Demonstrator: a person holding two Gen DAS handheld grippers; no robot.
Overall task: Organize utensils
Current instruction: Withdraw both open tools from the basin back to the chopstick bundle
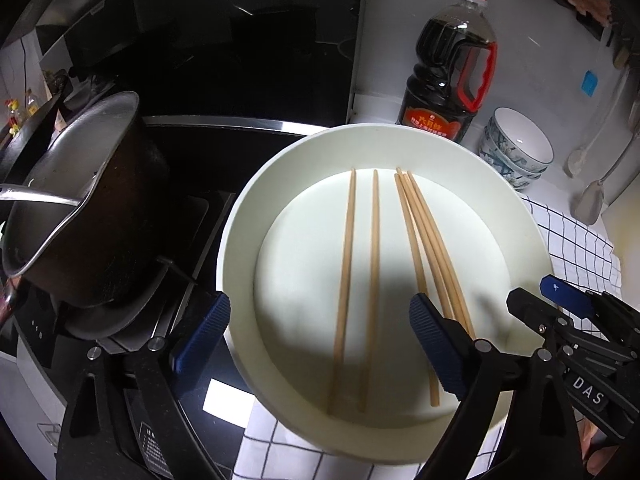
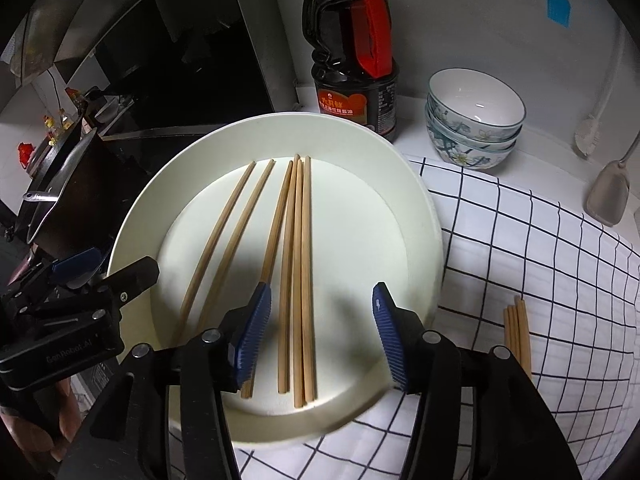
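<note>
Checkered cloth (image 2: 520, 248) underneath; we see white plate (image 2: 416, 216) bearing five chopsticks (image 2: 298, 264), spare chopsticks (image 2: 518, 332) on cloth. Our left gripper (image 1: 320, 336) gapes wide, right gripper (image 2: 320, 332) half-spread, both empty above plate.

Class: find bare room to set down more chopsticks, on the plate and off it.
Free: plate floor right of the chopsticks in the plate; checked cloth between plate, bowls and loose chopsticks. Crowded: plate's middle and left.

Black linkage tongs (image 2: 320, 336) with ribbed blue pads (image 2: 254, 332), silver rivets, perhaps lettered "DAS".
</note>
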